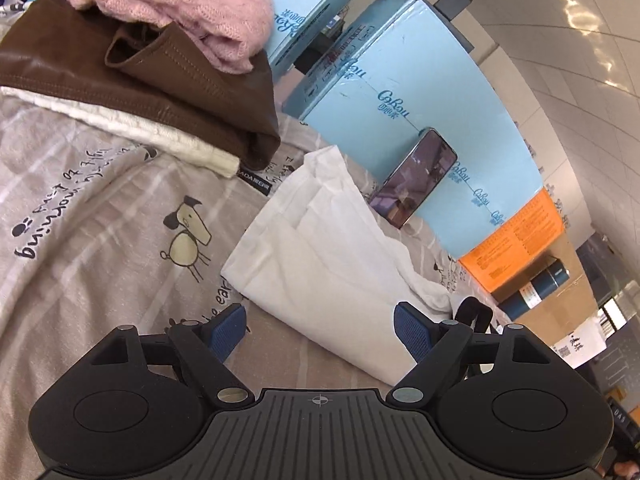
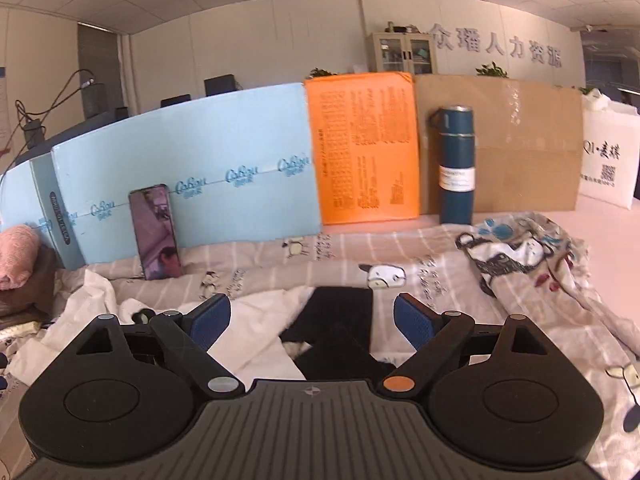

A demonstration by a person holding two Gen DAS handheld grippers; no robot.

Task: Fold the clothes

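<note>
Across the lower half of the left wrist view, the left gripper (image 1: 320, 330) stood with its blue-padded fingers (image 1: 228, 330) spread wide, holding nothing. Between and just beyond them, at centre frame, lay a white garment (image 1: 320, 248), partly folded into a long, rumpled shape on a grey-beige bedsheet (image 1: 100, 208) printed with cartoon dogs and handwriting. Its near edge reached toward the right-hand pad, but whether they touched could not be told. At the upper left sat a stack of folded clothes: a pink knit sweater (image 1: 180, 4) on top, a brown garment (image 1: 172, 92) beneath it, and a cream knit item (image 1: 152, 132) at the bottom. To the right of centre a smartphone (image 1: 414, 178) leaned against a light blue box (image 1: 400, 88), with an orange board (image 1: 516, 236) and a dark blue thermos (image 1: 534, 286) further toward the right edge.

Low in the right wrist view, the right gripper (image 2: 312, 322) was likewise wide apart and empty. Between its fingers showed a black garment (image 2: 340, 320) lying against the white garment, which spread toward the lower left. At the right, a crumpled patterned cloth (image 2: 520, 256) lay on the bedsheet. Along the back stood the light blue box with the smartphone propped on it at left, the orange board at centre, and the thermos upright before a brown cardboard sheet (image 2: 520, 152). A white bag (image 2: 608, 156) stood at the far right, and the pink sweater peeked in at the left edge.
</note>
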